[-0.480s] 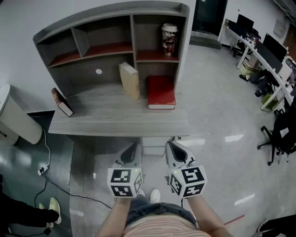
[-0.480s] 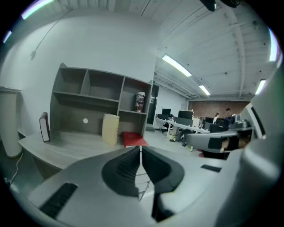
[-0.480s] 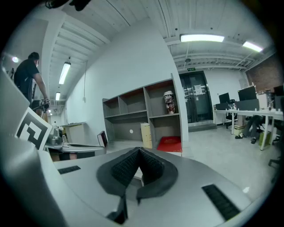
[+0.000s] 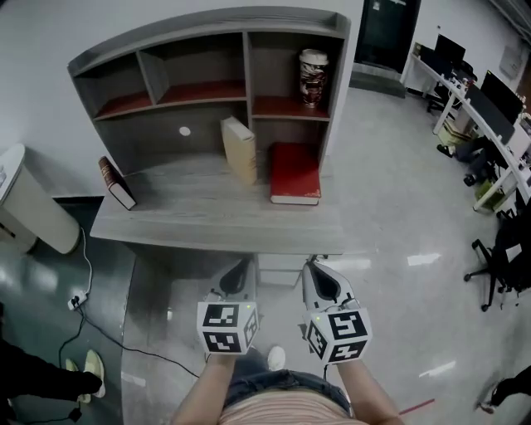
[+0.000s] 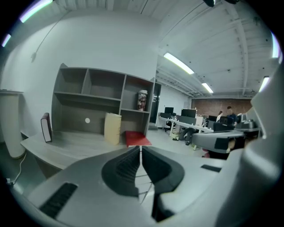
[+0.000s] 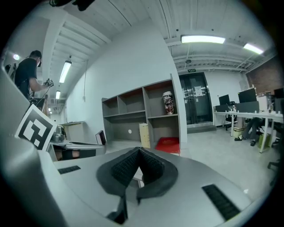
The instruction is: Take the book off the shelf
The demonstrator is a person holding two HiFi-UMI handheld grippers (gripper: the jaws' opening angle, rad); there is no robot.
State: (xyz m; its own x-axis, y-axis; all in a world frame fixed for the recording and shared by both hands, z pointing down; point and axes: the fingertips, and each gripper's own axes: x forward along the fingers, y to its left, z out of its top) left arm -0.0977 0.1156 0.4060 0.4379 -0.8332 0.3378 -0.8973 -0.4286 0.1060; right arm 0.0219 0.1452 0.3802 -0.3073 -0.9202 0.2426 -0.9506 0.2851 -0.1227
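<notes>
Grey counter (image 4: 207, 220) looks as before; only my view moved slightly. My left tool (image 4: 235, 278) and right tool (image 4: 323, 284) stay closed and empty, well short of the cream book (image 4: 239, 149), which stands on the counter under the shelf (image 4: 199, 25), not yet taken.

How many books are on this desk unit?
3: dark book leaning at far left, cream book standing at centre, red book lying flat at right.

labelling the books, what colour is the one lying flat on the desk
The flat book is red, clearest in the head view.
</notes>
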